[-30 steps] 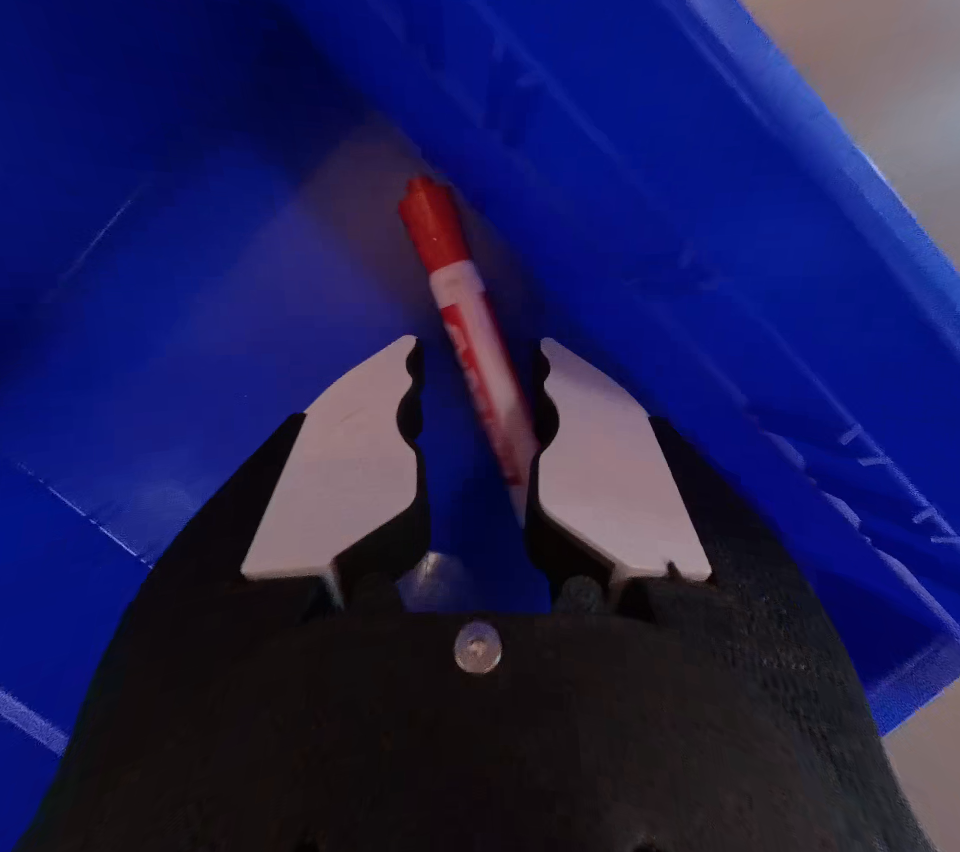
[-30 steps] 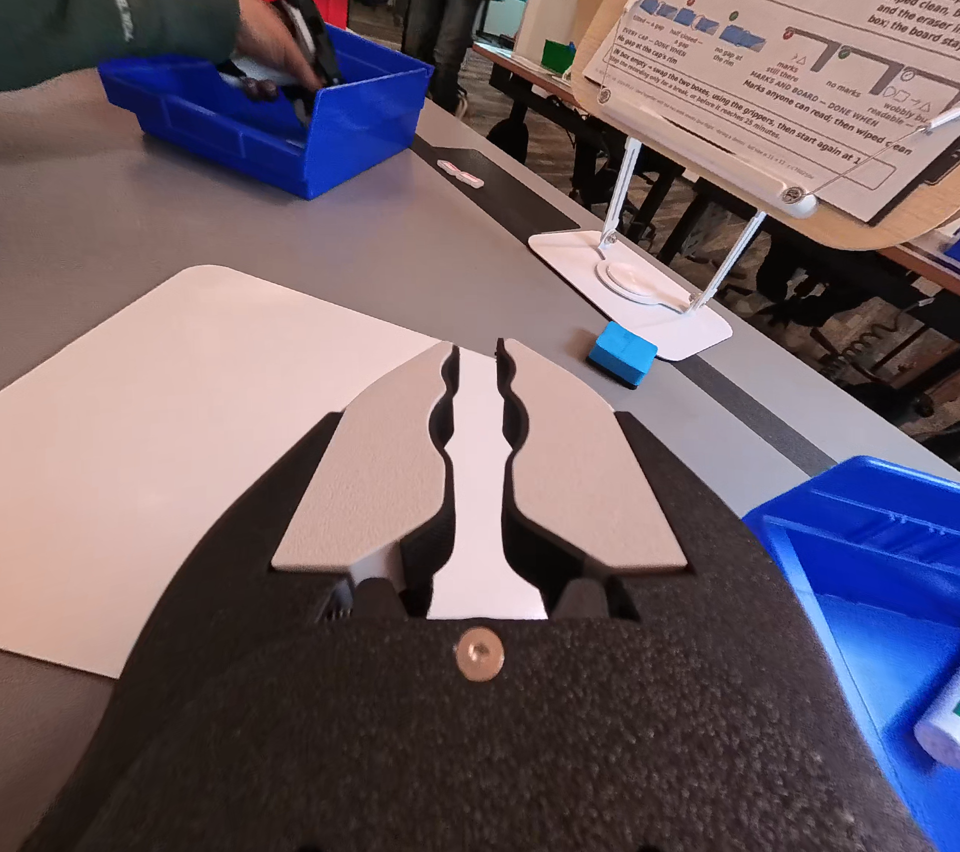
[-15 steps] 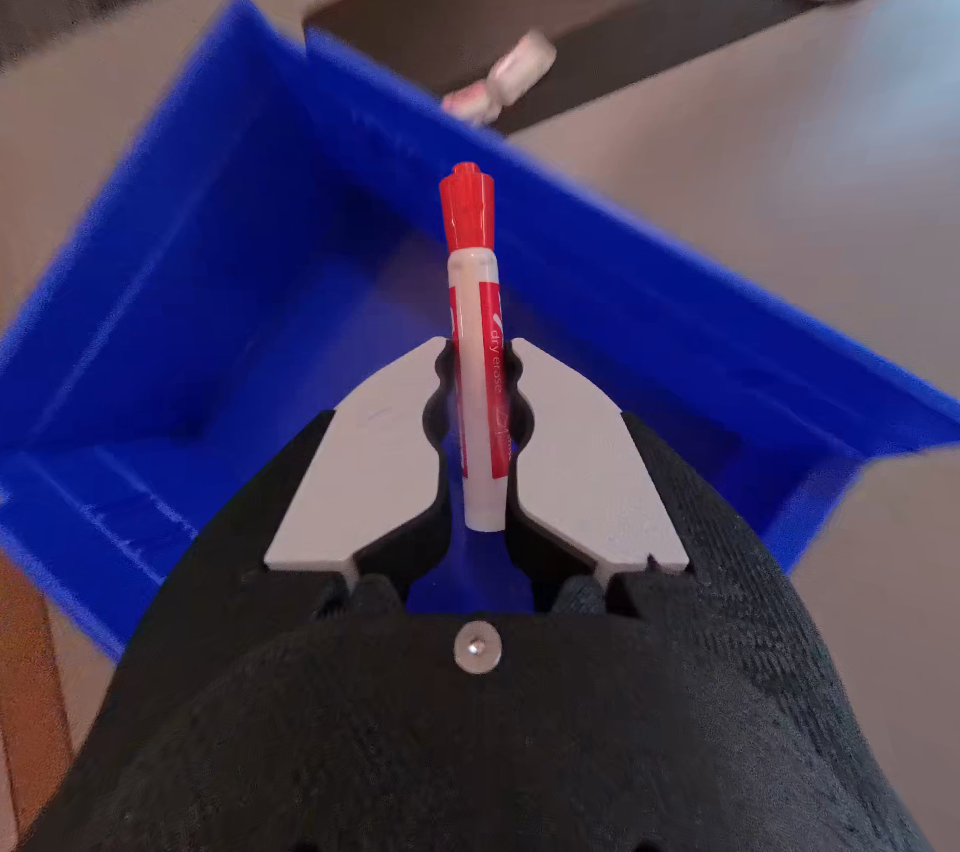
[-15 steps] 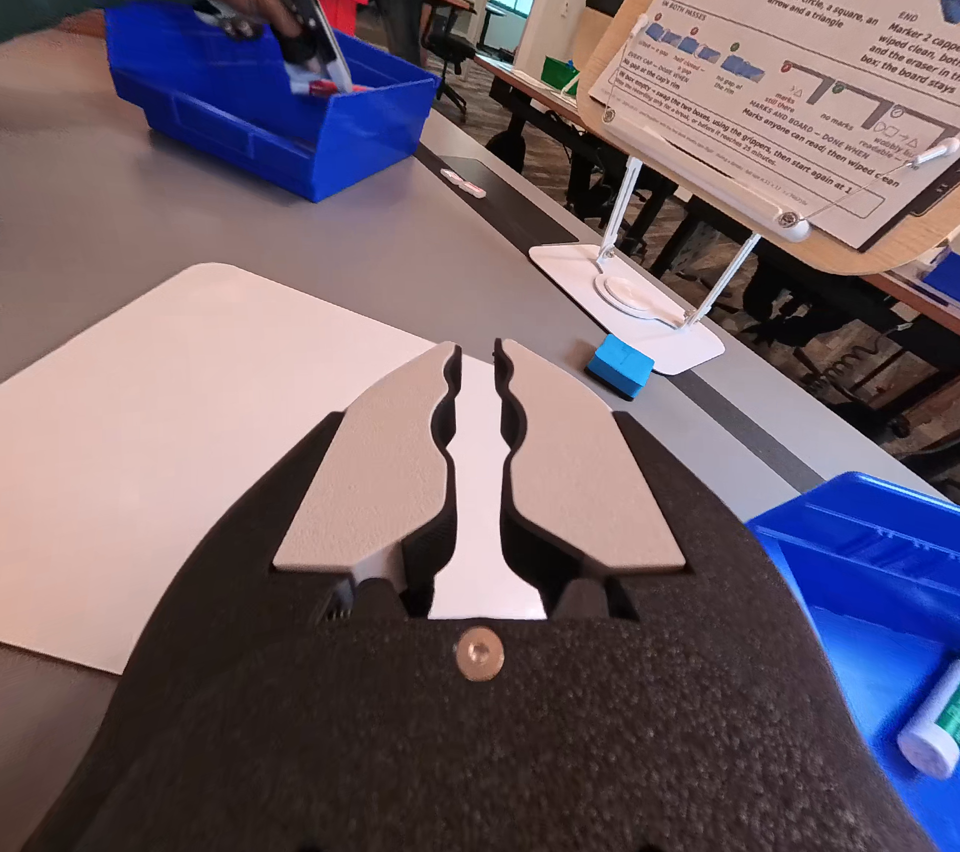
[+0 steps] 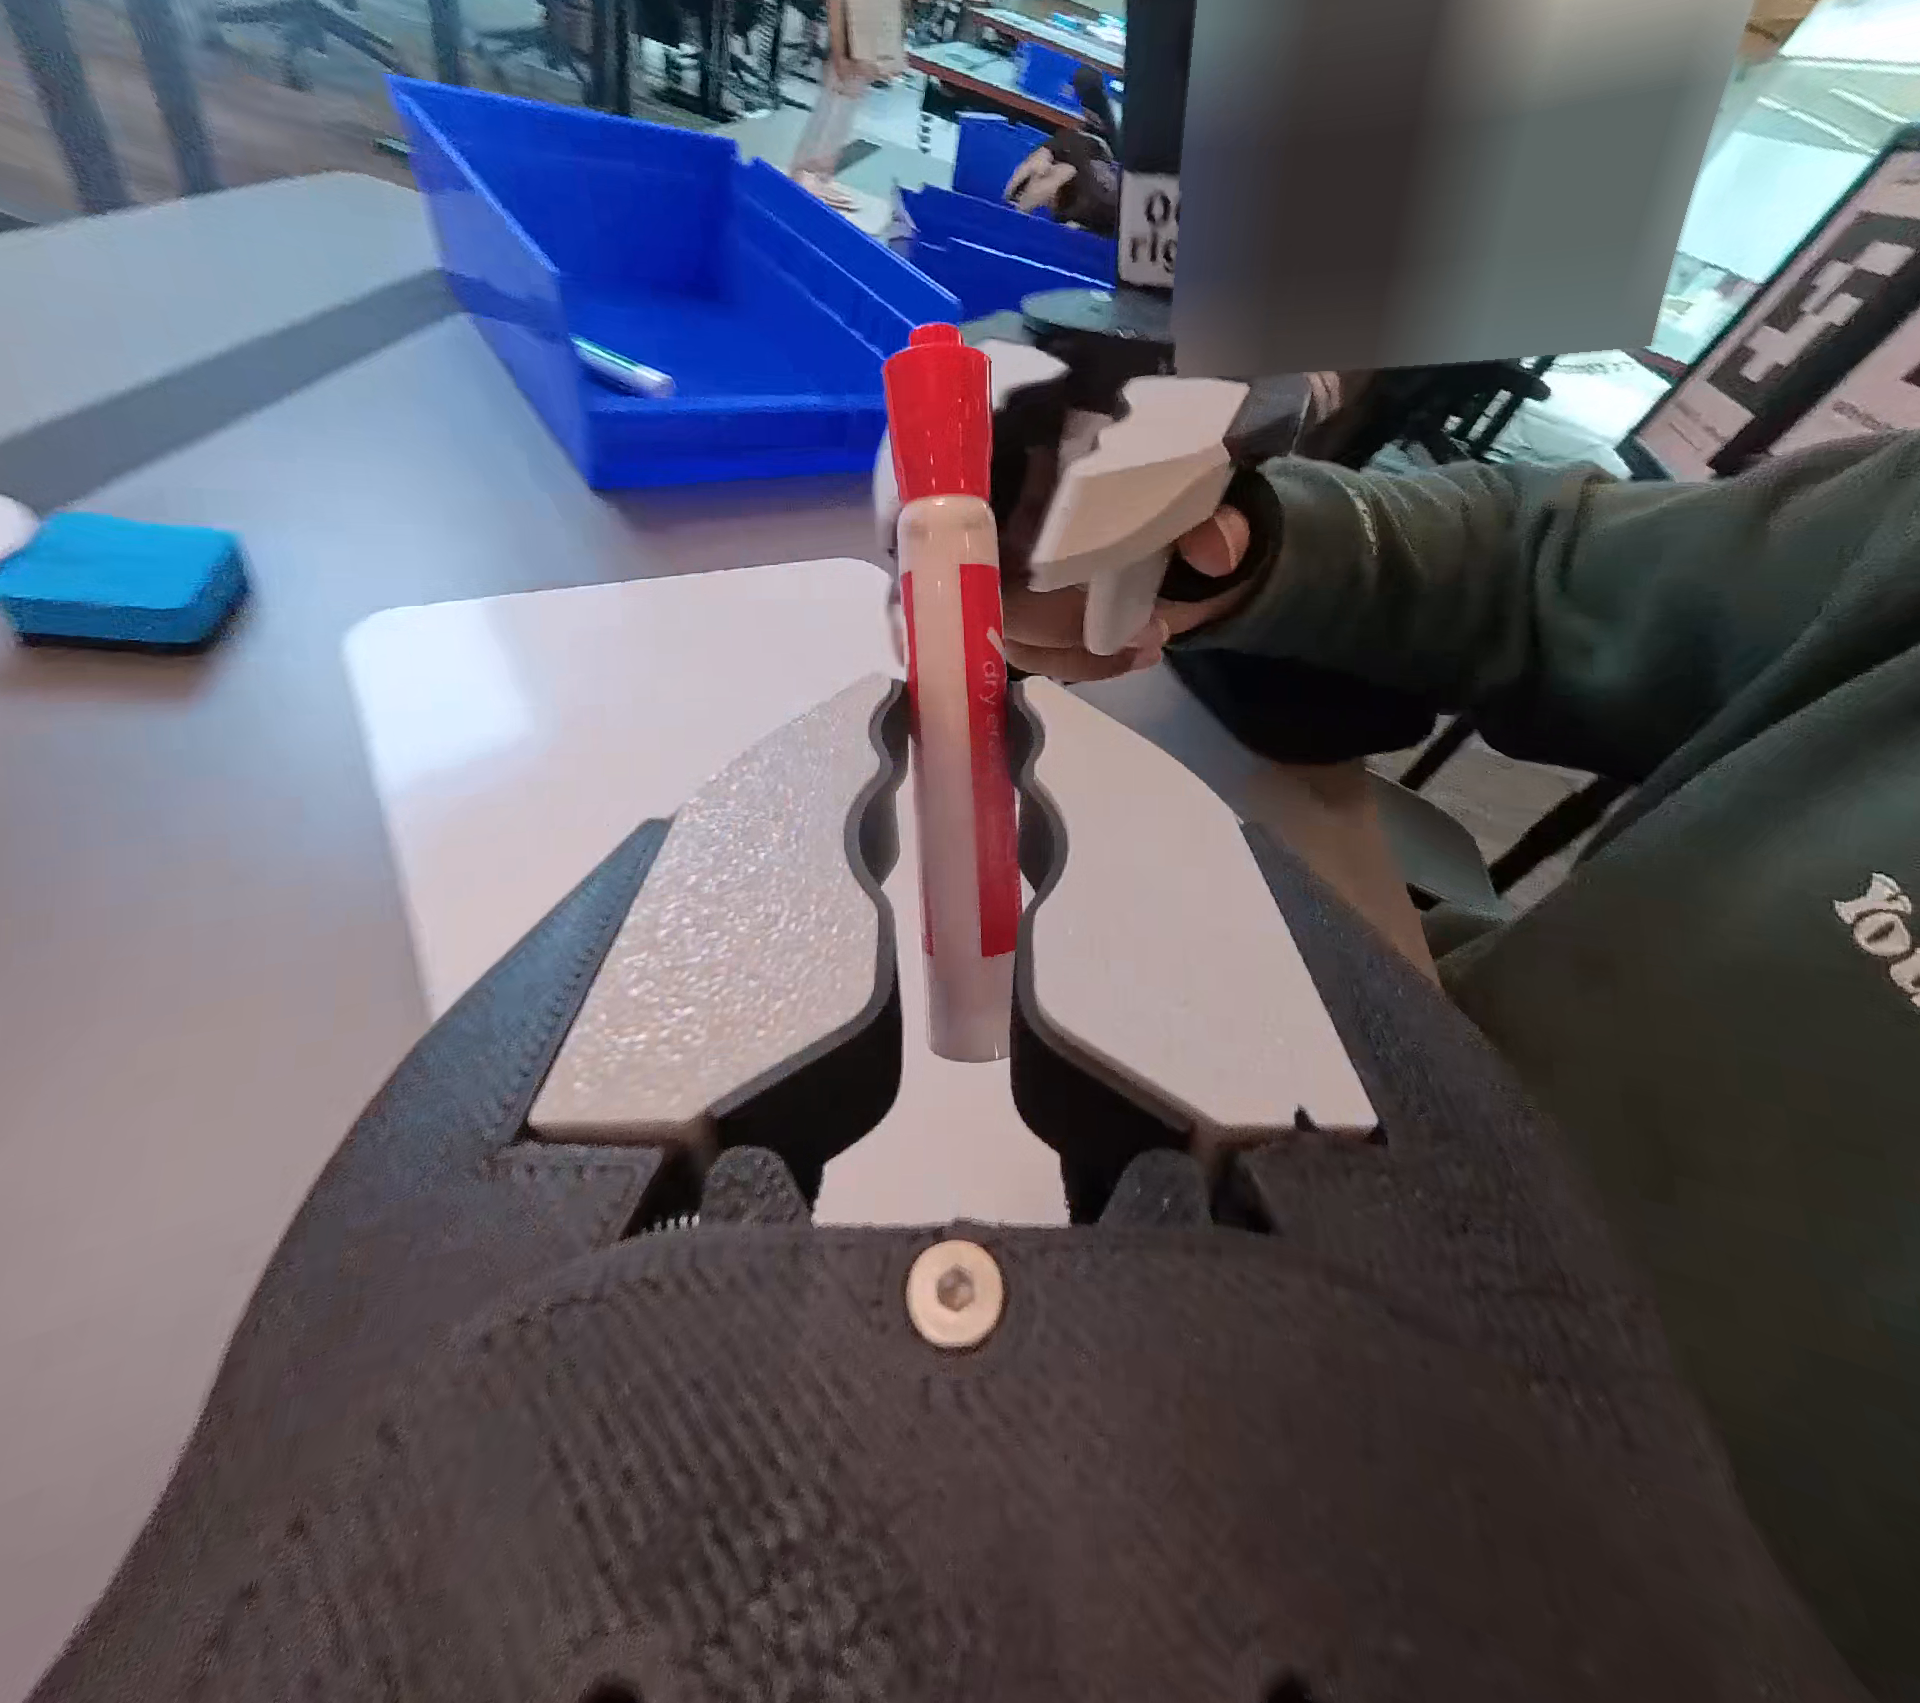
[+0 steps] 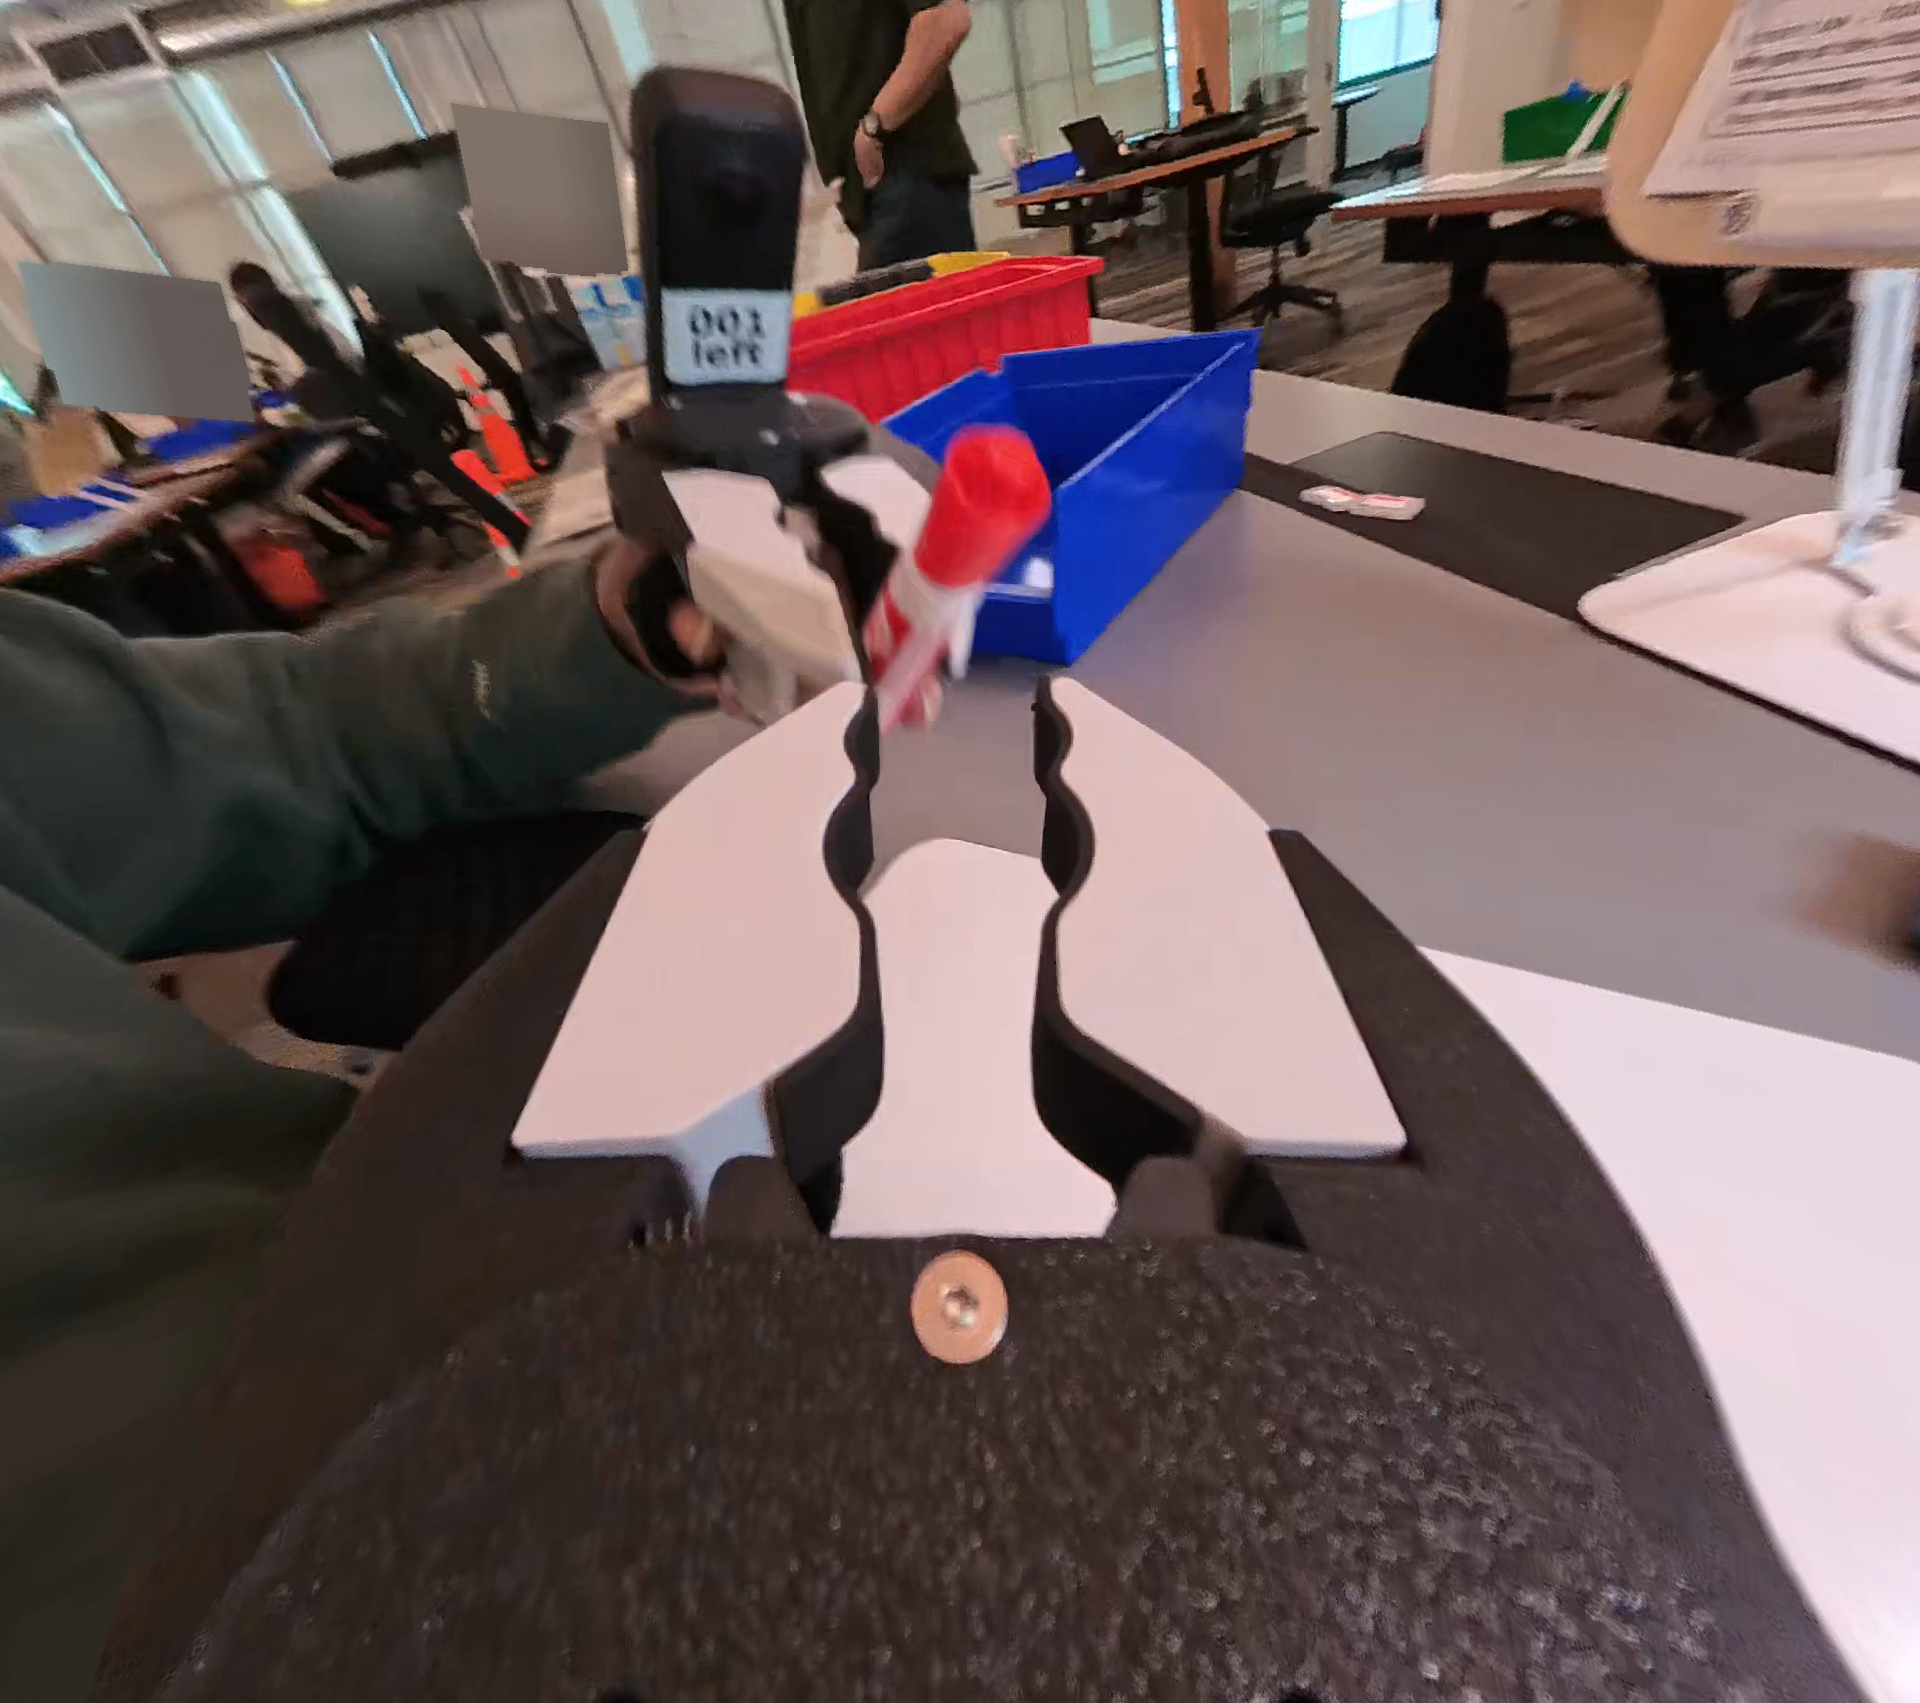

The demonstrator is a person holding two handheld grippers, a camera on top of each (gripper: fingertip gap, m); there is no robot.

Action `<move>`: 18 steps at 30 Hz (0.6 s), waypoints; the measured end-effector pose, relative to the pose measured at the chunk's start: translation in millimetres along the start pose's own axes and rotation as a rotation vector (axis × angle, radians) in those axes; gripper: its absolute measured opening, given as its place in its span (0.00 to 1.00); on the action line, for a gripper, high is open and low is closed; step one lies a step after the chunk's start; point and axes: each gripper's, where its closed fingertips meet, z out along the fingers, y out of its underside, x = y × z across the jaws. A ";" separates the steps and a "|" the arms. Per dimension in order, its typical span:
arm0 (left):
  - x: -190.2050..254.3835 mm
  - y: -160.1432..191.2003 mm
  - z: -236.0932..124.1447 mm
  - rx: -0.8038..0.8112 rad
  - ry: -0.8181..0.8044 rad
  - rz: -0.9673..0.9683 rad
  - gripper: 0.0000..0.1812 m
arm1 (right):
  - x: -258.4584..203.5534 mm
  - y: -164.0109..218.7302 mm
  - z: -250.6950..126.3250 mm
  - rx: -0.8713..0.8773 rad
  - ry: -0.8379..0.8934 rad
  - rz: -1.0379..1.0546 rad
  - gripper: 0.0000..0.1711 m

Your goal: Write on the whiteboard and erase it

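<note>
1. The left gripper [image 5: 956, 718] is clamped on a red marker [image 5: 961, 780], cap on and pointing away, above the whiteboard [image 5: 582, 718].
2. The right gripper [image 6: 951, 708] has its fingers parted with nothing between them, aimed at the marker's cap [image 6: 982, 510] just ahead.
3. The whiteboard lies flat on the grey table [image 5: 208, 926].
4. Left of the board lies a blue eraser [image 5: 120, 578].
5. Farther off, a blue bin [image 5: 665, 323] holds another marker [image 5: 623, 365].

Grey table [image 5: 208, 822] — whiteboard [image 5: 582, 718], blue eraser [image 5: 120, 578], blue bin [image 5: 665, 303]
</note>
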 end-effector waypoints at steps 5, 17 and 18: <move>14.3 35.2 26.1 -0.080 0.052 0.023 0.10 | -21.1 25.4 24.0 -0.192 0.008 -0.262 0.14; -0.8 -15.3 -17.6 0.420 0.185 -0.403 0.10 | -13.6 28.9 8.5 -0.116 0.166 -0.707 0.31; 2.3 -16.1 -16.3 0.430 0.206 -0.432 0.10 | -15.4 30.2 12.4 -0.106 0.194 -0.762 0.30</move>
